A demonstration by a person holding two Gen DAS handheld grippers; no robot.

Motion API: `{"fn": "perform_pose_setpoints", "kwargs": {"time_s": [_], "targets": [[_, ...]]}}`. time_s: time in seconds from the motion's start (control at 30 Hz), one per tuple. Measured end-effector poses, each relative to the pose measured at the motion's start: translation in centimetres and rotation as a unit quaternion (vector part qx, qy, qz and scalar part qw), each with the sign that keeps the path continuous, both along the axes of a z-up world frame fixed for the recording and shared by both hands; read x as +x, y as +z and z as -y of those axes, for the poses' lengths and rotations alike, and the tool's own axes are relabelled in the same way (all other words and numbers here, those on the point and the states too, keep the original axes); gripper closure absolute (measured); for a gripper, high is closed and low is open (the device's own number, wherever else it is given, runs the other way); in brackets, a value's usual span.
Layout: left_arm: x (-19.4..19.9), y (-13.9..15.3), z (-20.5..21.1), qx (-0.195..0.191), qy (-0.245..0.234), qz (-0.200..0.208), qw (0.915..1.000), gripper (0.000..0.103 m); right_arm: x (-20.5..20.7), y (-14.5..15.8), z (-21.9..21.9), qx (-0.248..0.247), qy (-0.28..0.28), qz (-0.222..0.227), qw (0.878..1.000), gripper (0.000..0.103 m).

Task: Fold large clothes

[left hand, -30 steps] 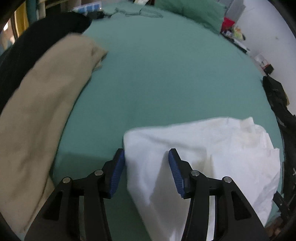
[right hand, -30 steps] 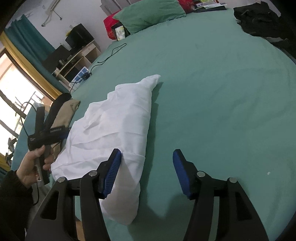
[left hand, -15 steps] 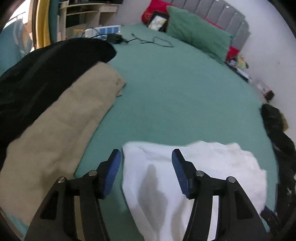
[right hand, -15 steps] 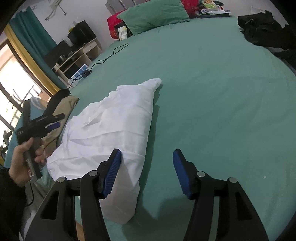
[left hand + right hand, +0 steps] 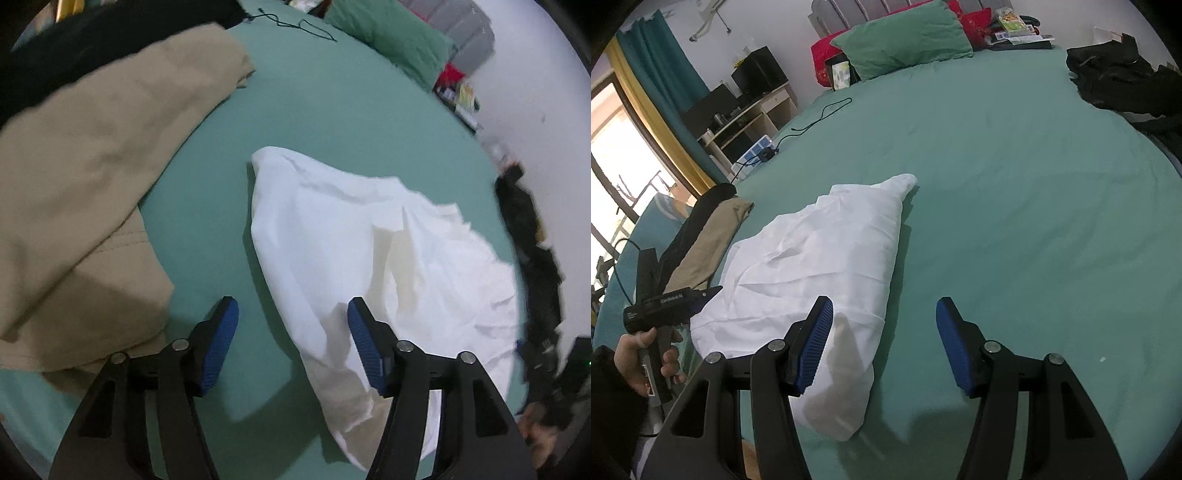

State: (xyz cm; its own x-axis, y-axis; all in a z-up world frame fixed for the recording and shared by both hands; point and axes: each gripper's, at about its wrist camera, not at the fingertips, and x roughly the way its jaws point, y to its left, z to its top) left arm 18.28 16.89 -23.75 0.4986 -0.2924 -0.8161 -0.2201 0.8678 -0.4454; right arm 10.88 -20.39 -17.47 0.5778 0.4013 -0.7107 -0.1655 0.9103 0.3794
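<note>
Both tools hold nothing: left tool point(image 5: 291, 332) opening, just released crumpled white cotton garment point(image 5: 362, 240) below; right tool point(image 5: 884, 343) half-open, so refolding awaits.

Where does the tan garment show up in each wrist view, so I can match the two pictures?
Left wrist: the tan garment fills the left side, large and close, beside the white garment.
Right wrist: the tan garment is a narrow strip at mid-left, past the white garment.
Shared landmark: the green pillow at the head of the bed.
</note>
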Motion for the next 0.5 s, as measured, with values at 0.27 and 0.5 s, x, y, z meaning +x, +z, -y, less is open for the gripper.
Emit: {"fn": "perform_pose_setpoints", "kwargs": {"time_s": [0.27,0.5], "targets": [[1.9,-1.2,0.8,-0.148,-0.038,0.007,0.9882,0.024,1.0,-0.9,-1.6,-0.005,0.015,-0.014,1.0,0.045],[2.9,-1.3,4.4,-0.163,-0.101,0.011,0.9814,0.024,1.1,-1.4,-1.8,-0.001,0.016,-0.021,1.0,0.045]]}}
